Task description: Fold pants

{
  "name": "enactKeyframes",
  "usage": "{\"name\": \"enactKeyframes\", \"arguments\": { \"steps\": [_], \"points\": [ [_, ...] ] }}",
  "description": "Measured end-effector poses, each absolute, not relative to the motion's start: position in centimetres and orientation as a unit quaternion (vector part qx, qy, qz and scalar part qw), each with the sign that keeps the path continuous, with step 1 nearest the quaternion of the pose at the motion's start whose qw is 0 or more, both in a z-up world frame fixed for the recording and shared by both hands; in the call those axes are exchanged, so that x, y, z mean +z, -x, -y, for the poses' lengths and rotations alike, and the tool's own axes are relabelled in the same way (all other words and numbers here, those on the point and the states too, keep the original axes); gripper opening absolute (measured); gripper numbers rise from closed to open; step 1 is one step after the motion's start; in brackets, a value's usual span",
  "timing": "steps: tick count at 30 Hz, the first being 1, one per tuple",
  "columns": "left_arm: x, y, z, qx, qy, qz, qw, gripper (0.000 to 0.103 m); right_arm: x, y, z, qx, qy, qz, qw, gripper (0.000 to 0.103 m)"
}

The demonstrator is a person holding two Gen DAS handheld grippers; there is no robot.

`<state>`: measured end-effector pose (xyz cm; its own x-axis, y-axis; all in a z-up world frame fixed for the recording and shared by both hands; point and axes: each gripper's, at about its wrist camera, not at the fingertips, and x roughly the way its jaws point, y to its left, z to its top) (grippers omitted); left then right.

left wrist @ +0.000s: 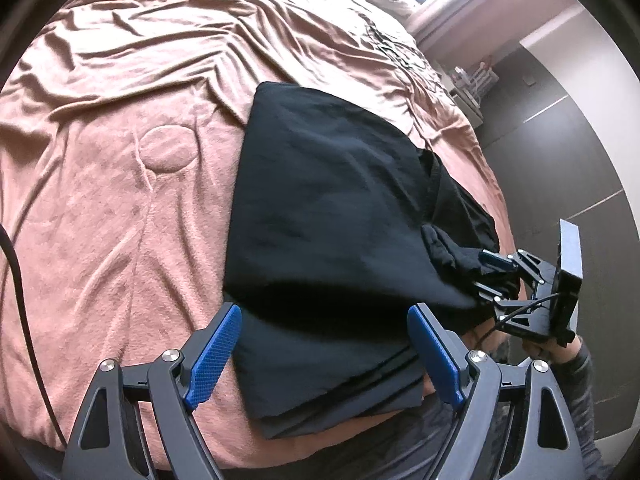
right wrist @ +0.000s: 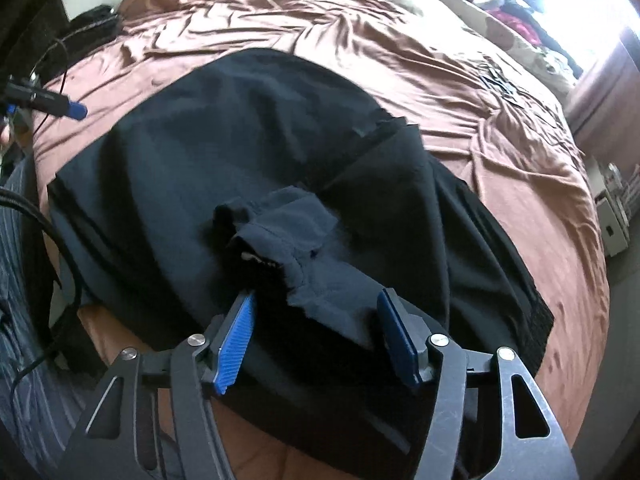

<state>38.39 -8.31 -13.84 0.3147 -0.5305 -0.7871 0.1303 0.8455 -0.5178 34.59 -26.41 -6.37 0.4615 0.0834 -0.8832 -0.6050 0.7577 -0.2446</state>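
Pants: black pants (left wrist: 320,208) are lying folded in layers on the near edge of the bed (left wrist: 120,200), the stacked edges hanging slightly over the near side; you are keeping them close so both claws can reach.

Left claw: your left gripper (left wrist: 324,348) is hovering over the near left corner of the stack with its blue pads (left wrist: 212,356) spread wide and nothing between them; cloth lies beneath, not pinched. It looks placed to take or pin that corner.

Right claw: your right gripper (right wrist: 316,332) is sitting at the right edge, its pads (right wrist: 236,344) apart, with a bunched lump of cloth (right wrist: 276,216) just ahead. In the left view a fold of fabric is reaching into its tips, but whether it is clamping or only touching, I cannot tell.

Loose part: the lump is sticking up rather than lying flat; that is likely why you are working this side.

Bedspread: the brown cover is rumpled on the far side and smoother under the pants, giving you a fair folding surface.

Stage: my judgement, you are nearing the end, tidying the last fold.

Risk: dragging the lump could be pulling the upper layers askew.
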Motion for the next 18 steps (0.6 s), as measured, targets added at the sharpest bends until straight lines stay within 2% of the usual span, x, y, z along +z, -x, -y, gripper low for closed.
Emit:
{"name": "enactKeyframes", "arguments": {
  "steps": [1,3,4,5,6,18],
  "points": [
    [-13.9,-38.4,8.2,-0.209,0.184,-0.547,0.79,0.086,-6.4,-34.7,26.2,0.219,0.274,-0.475,0.807,0.05],
    [-14.0,-38.5,8.1,-0.206,0.186,-0.548,0.789,0.086,-6.4,-35.2,26.0,0.229,0.271,-0.481,0.802,0.027],
    [-14.1,-38.6,8.0,-0.205,0.188,-0.548,0.789,0.086,-6.2,-35.6,26.0,0.228,0.269,-0.481,0.802,0.021],
    [-14.1,-38.7,7.9,-0.204,0.191,-0.548,0.788,0.086,-6.0,-35.6,26.2,0.227,0.265,-0.48,0.805,0.008],
    [-14.1,-38.7,7.8,-0.205,0.194,-0.547,0.788,0.086,-5.6,-36.0,26.6,0.227,0.253,-0.477,0.81,0.004],
    [-14.1,-39.1,7.1,-0.203,0.203,-0.545,0.788,0.086,-0.3,-38.1,36.2,0.15,0.062,-0.424,0.891,0.002]
  ]
}}
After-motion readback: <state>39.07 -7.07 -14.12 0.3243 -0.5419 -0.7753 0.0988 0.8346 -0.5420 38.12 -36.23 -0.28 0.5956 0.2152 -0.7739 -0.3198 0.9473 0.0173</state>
